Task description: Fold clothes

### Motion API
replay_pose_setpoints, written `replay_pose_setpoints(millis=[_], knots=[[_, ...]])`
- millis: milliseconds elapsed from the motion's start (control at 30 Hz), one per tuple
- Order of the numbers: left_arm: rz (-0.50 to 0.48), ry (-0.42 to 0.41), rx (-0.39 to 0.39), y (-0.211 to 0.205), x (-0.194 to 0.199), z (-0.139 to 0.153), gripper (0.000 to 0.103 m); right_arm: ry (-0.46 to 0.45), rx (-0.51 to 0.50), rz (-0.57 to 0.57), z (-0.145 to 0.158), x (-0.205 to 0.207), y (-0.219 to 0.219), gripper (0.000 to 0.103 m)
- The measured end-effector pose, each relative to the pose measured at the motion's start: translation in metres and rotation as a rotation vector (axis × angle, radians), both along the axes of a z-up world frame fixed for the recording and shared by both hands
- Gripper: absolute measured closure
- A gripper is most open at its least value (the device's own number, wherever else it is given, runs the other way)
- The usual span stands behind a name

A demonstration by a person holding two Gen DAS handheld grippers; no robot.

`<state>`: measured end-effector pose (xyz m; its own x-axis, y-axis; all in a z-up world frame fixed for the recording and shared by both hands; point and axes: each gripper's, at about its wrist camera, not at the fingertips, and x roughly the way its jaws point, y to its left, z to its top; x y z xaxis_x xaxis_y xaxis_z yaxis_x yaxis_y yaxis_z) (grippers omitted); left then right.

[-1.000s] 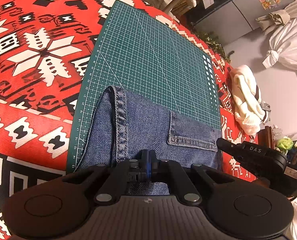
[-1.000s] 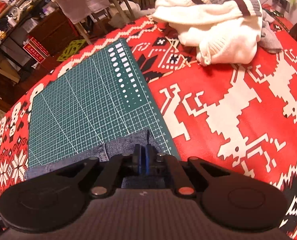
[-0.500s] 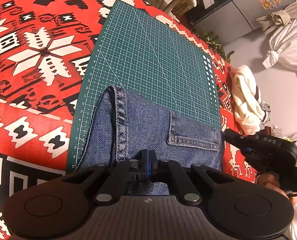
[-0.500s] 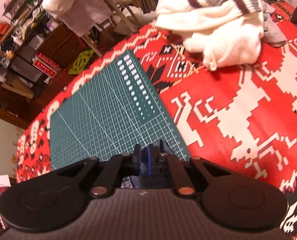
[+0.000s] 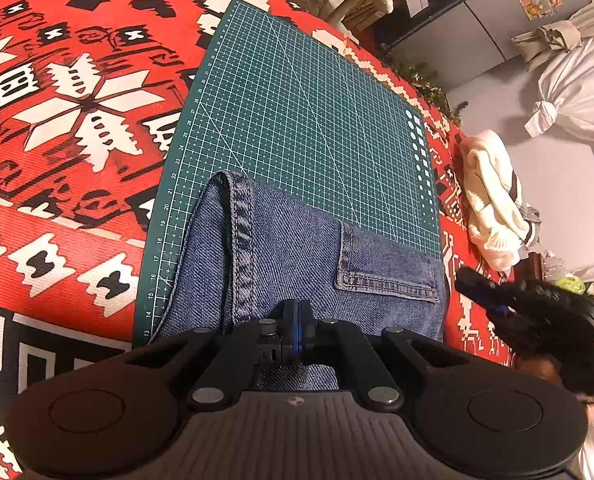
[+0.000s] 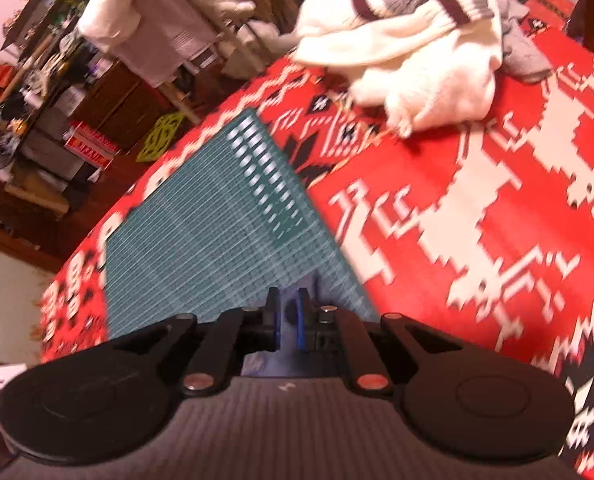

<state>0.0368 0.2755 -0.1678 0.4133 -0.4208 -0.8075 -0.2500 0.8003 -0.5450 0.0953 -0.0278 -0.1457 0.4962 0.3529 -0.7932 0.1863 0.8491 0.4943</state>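
Observation:
Blue jeans [image 5: 297, 248] lie folded on the near end of the green cutting mat [image 5: 305, 112], back pocket up and a stitched seam running along the left side. My left gripper [image 5: 296, 312] is shut, its tips down on the top layer of denim near the front edge. In the right wrist view, which is blurred by motion, my right gripper [image 6: 287, 320] stands slightly open with nothing between its pads, and only a sliver of the jeans [image 6: 311, 286] shows past it. The left wrist view shows the right gripper [image 5: 489, 292] just off the jeans' right edge.
A red, white and black patterned cloth [image 5: 69, 120] covers the table. A crumpled cream sweater [image 6: 409, 64] with striped cuffs lies at the far right, also seen as the sweater [image 5: 493, 200]. Shelves, hanging clothes and a grey cabinet stand beyond the table.
My right gripper opened, let go of the jeans' right corner and drew back to the right. The left gripper and the jeans stayed put.

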Motion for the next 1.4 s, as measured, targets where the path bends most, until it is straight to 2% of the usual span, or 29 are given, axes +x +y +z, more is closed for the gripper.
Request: replay_pose_setpoints(millis=[200,267,433,633,733,833,933,1033,1100,1167,1233,1300,1333,1400], knots=[[0.0,0.0,-0.005,0.001,0.0,0.0,0.1,0.064,-0.063,0.092,-0.002,-0.012,0.026,0.095],[0.004,0.001,-0.013,0.003,0.0,0.0,0.1,0.082,-0.052,0.102,-0.002,-0.019,0.028,0.095],[0.008,-0.018,-0.045,0.007,-0.007,0.011,0.1,0.06,-0.048,0.158,0.011,-0.043,0.039,0.095],[-0.071,-0.029,-0.06,-0.009,-0.024,0.022,0.1,0.054,-0.092,0.251,0.019,-0.066,0.064,0.095],[-0.113,-0.01,-0.016,-0.023,-0.026,0.02,0.1,0.085,-0.136,0.269,0.012,-0.067,0.072,0.095],[-0.14,0.017,0.071,-0.037,-0.023,0.014,0.1,0.076,-0.181,0.28,0.007,-0.071,0.076,0.097],[-0.151,0.023,0.107,-0.043,-0.022,0.011,0.1,0.058,-0.211,0.292,0.009,-0.075,0.076,0.096],[-0.149,-0.025,0.107,-0.04,-0.029,0.02,0.097,0.035,-0.227,0.297,0.019,-0.078,0.077,0.084],[-0.137,-0.065,0.148,-0.038,-0.034,0.029,0.082,0.002,-0.236,0.288,0.028,-0.079,0.075,0.062],[-0.118,-0.082,0.192,-0.036,-0.037,0.034,0.073,-0.024,-0.245,0.275,0.036,-0.078,0.072,0.057],[-0.101,-0.068,0.206,-0.034,-0.036,0.033,0.069,-0.03,-0.256,0.26,0.037,-0.076,0.069,0.045],[-0.083,-0.055,0.207,-0.031,-0.034,0.03,0.058,-0.024,-0.268,0.241,0.034,-0.073,0.066,0.023],[-0.075,-0.052,0.209,-0.029,-0.034,0.03,0.056,-0.021,-0.273,0.24,0.031,-0.072,0.065,0.02],[-0.062,-0.047,0.229,-0.029,-0.034,0.028,0.04,-0.014,-0.291,0.244,0.025,-0.07,0.067,0.016]])
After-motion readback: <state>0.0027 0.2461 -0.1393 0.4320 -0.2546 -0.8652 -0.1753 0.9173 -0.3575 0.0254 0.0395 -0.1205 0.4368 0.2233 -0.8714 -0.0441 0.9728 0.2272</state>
